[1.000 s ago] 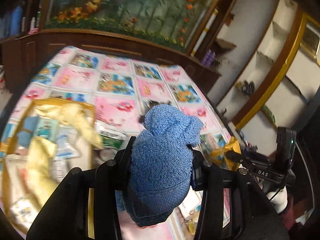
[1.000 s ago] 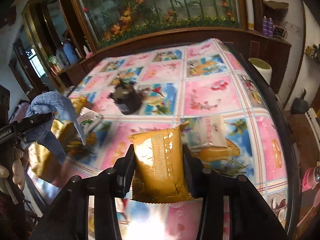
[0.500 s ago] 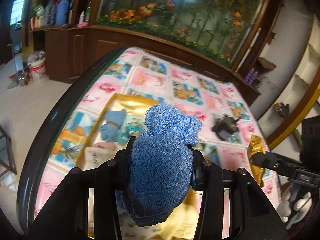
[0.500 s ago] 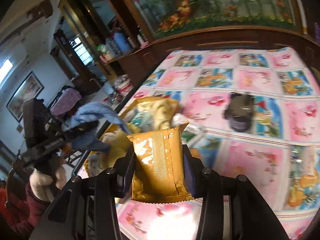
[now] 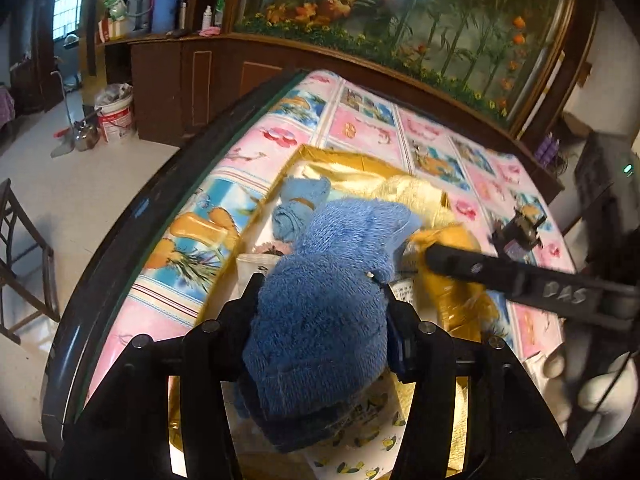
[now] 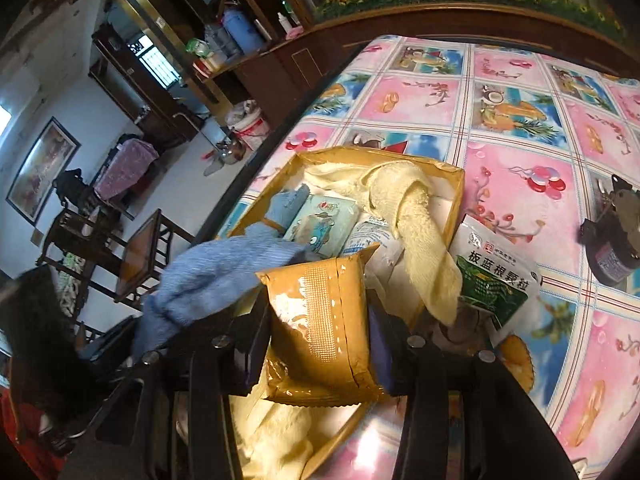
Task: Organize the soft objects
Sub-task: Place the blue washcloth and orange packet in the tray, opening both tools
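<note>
Item 1: your left gripper point(image 5: 320, 320). Its jaws are pinched on a fluffy blue terry-cloth towel point(image 5: 332, 292), bunched into a thick wad. You grip it about the middle, so the bulk stands clear of the fingers and a loose flap folds over at the far end. Long axis: runs forward along the fingers, flap end pointing away from you and slightly right. Position: above the near part of the shallow gold cardboard tray point(image 5: 344, 158), not yet resting in it.

Item 2: your right gripper point(image 6: 320, 320). Its jaws are clamped on a mustard-yellow sealed plastic sachet point(image 6: 320, 308), held by its flat faces with the crimped seam toward the camera. Long axis: along the fingers, top corner pointing ahead and a little right. Position: over the tray's near edge, close beside the blue towel.

Item 3: tray contents. A pale yellow towel point(image 6: 416, 224) drapes over the right wall; a small rolled light-blue cloth point(image 6: 286, 204) and pale printed packets lie flat inside.

Item 4: outside the tray. A green-and-white medicine pouch point(image 6: 496, 276) leans at the right wall; a dark small jar point(image 6: 612, 244) stands well apart on the pink-and-blue patterned tablecloth point(image 6: 520, 92).

Judgement: both loads appear carried over the tray for dropping in.
</note>
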